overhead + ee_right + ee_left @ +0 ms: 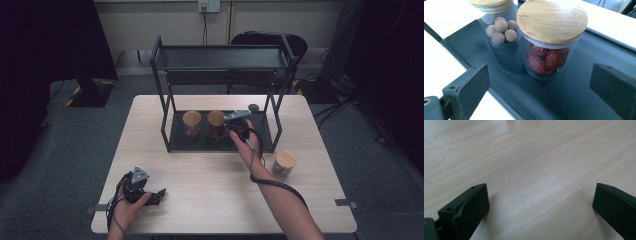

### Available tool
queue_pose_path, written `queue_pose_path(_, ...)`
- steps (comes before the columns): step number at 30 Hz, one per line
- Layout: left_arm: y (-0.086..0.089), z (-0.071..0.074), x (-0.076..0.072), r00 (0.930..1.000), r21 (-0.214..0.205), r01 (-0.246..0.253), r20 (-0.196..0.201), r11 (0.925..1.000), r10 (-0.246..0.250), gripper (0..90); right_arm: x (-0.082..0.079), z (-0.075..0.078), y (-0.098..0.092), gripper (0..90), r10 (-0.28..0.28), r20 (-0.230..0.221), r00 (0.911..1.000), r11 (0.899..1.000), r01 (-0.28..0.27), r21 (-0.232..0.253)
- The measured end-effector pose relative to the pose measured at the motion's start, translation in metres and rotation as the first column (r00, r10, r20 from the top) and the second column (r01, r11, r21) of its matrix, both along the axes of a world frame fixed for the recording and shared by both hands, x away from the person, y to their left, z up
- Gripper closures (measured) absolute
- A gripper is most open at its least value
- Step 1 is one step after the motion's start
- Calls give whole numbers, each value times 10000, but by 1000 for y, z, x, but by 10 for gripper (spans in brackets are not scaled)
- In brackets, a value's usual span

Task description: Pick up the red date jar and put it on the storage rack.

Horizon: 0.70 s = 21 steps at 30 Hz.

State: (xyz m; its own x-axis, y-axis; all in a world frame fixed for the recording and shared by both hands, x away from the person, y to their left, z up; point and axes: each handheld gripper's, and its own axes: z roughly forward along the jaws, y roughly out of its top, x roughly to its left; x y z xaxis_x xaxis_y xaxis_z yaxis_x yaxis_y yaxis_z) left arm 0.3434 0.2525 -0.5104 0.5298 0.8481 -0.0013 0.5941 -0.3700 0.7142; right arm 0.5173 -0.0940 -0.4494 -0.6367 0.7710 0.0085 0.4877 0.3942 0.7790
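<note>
A pale wooden table (210,175) with fine, smooth grain and a soft sheen. On it, a black metal shelf rack (170,131), matt, its lower tray (564,100) faintly reflective. Two clear, glossy glass jars with light, smooth bamboo-look wooden lids: one (550,50) holds wrinkled, shiny red dried fruits, the other (500,27) matt, pale brown balls. The right gripper (539,87) has matt black plastic-looking jaws.

jar of red dates (548,42) | glass, bamboo lid on | upright | rack's bottom shelf (579,82), beside jar of brown balls (499,25)
</note>
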Motion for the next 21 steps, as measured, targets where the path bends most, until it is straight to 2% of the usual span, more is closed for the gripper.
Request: queue_pose_path(21,0,0,0,10000,5,-1,0,10000,1,4,-26,-1,-13,26,373,-157,9992,9990,-370,236)
